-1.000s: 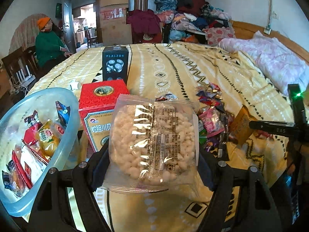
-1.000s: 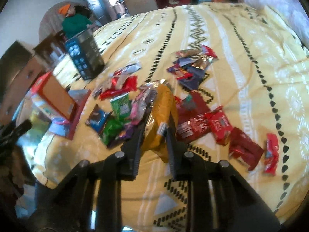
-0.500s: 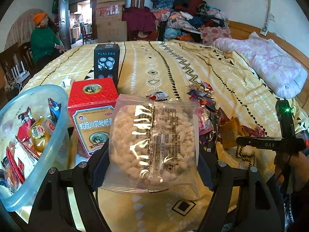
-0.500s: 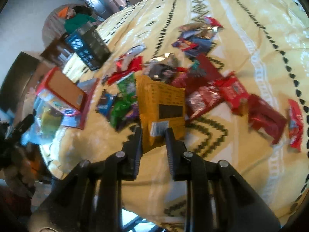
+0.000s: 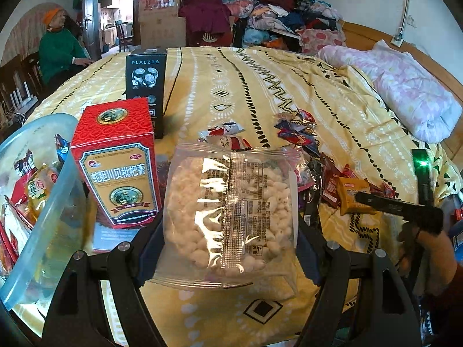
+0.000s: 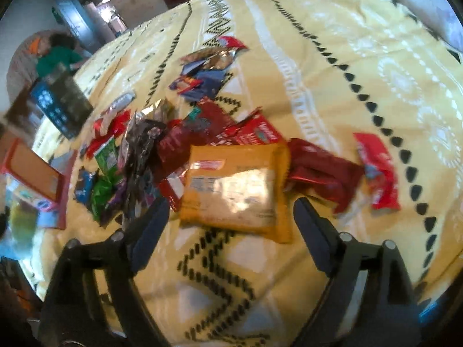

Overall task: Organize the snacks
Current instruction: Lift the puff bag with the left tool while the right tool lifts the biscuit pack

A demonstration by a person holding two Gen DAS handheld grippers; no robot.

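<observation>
A clear packet of white puffed snacks (image 5: 231, 211) is clamped upright between the fingers of the left tool (image 5: 228, 240), its printed back seam turned to the camera. Just left of the packet, a red and gold medicine box (image 5: 118, 162) is seen standing on the bed's yellow patterned bedspread (image 5: 237, 86), with a black box (image 5: 146, 86) marked PLAZDS standing behind it. At the near left edge, a translucent blue plastic basin (image 5: 49, 217) is found, with several wrapped snacks lying in it. To the right of the clear packet, a loose heap of small snack wrappers (image 5: 298, 133) is spread over the bedspread.

The jaws of the right tool (image 6: 231, 217) are opening and already stand wide apart. An orange biscuit packet (image 6: 234, 190) lies flat on the bedspread between them, label upward, with a gap shown on either side, so that it is not gripped. In the left wrist view, the same packet is partly covered by the right tool's dark finger, and the hand (image 5: 428, 248) that carries that tool is seen at the near right. Dark red wrappers (image 6: 318, 170) lie touching the packet's right end, and a bright red wrapper (image 6: 379, 173) lies further right. Green and purple wrappers (image 6: 107, 185) are piled at its left.

At the far left, a seated person in a green top (image 5: 58, 55) is visible; piled clothes (image 5: 275, 8) are stacked beyond the bed.
</observation>
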